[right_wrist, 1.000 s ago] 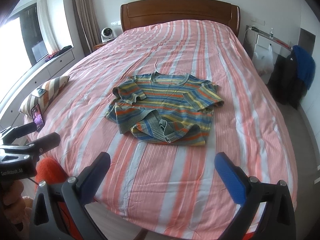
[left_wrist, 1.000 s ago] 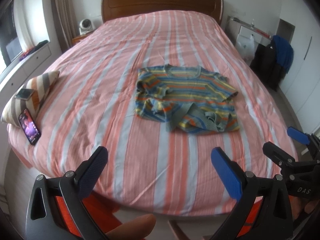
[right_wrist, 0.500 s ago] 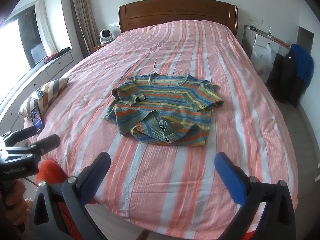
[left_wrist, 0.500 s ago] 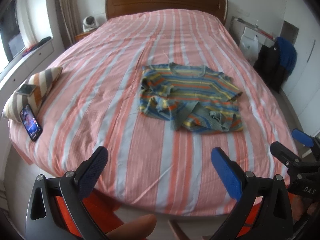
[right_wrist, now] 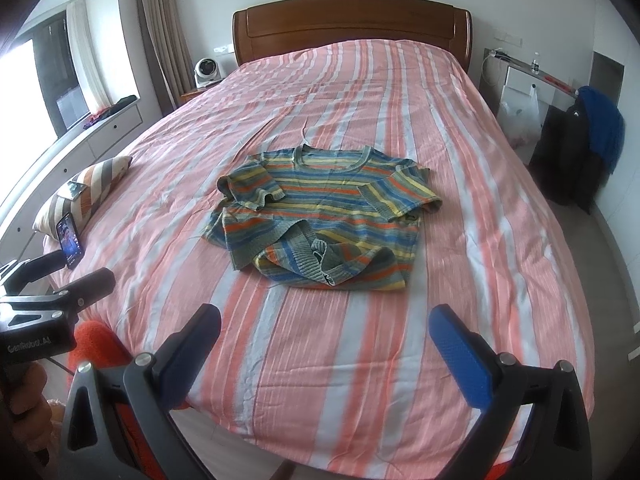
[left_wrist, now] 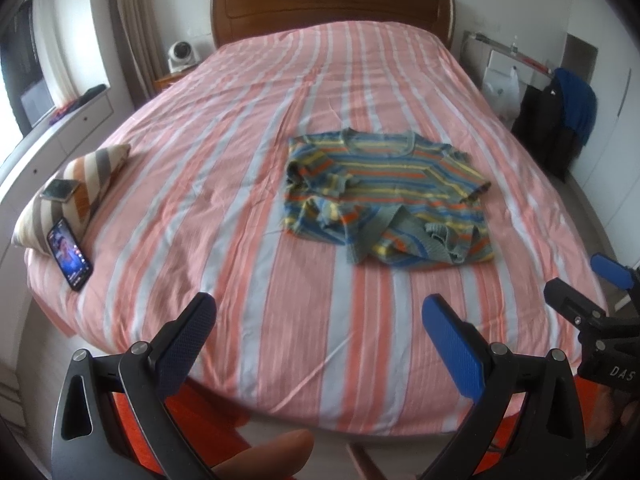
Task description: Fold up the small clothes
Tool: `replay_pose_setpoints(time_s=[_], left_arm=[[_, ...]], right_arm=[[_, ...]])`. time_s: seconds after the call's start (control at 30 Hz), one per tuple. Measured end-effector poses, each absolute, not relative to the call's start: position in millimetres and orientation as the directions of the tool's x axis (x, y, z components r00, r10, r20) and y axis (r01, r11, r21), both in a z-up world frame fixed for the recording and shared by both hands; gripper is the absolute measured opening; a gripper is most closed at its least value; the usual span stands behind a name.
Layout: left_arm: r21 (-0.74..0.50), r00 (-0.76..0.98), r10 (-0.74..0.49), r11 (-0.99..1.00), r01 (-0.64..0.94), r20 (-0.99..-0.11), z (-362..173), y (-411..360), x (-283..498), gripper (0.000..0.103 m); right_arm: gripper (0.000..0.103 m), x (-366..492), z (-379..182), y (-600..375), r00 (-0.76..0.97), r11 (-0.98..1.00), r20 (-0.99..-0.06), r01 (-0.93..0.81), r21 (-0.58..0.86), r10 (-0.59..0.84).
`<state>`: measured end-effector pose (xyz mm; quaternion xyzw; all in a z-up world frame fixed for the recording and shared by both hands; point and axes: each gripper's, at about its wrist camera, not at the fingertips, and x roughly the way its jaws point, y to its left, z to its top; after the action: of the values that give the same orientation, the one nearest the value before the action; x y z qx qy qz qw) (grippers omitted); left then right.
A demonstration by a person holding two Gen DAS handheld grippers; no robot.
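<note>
A small knit shirt [left_wrist: 386, 196] with blue, yellow and orange stripes lies crumpled on the pink-and-white striped bed [left_wrist: 256, 216]; its hem is bunched up and its sleeves are folded over. It also shows in the right wrist view [right_wrist: 324, 216]. My left gripper [left_wrist: 320, 332] is open and empty, held above the foot edge of the bed, well short of the shirt. My right gripper [right_wrist: 326, 340] is open and empty, also near the foot edge. Each gripper appears at the edge of the other's view.
A striped pillow [left_wrist: 80, 184] with a phone on top [left_wrist: 60, 190] and another phone leaning against it [left_wrist: 70, 254] sits at the bed's left edge. A wooden headboard [left_wrist: 332, 4] is at the far end. Dark and blue clothes [left_wrist: 560, 120] hang at the right.
Both views have shifted slightly; the left wrist view has drifted so the shirt sits a little further right and lower. The grippers stay open and the shirt has not moved.
</note>
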<state>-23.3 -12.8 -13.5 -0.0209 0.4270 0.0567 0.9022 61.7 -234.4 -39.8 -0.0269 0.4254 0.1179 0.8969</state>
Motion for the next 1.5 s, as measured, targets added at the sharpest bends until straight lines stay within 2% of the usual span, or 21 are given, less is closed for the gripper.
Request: replay_pose_setpoints(time_s=[1.2, 1.5], left_arm=[[0.094, 0.646, 0.158, 0.987, -0.132, -0.747, -15.2, -14.7, -23.3, 0.103], [0.098, 0.639, 0.162, 0.986, -0.136, -0.752, -20.7, -14.4, -23.0, 0.103]], right_arm=[[0.103, 62.7, -46.4, -238.6, 0.617, 0.975, -0.768, -0.215, 0.046, 0.172], [0.103, 60.5, -48.1, -235.3, 0.678, 0.978, -0.734, -0.179, -0.104, 0.046]])
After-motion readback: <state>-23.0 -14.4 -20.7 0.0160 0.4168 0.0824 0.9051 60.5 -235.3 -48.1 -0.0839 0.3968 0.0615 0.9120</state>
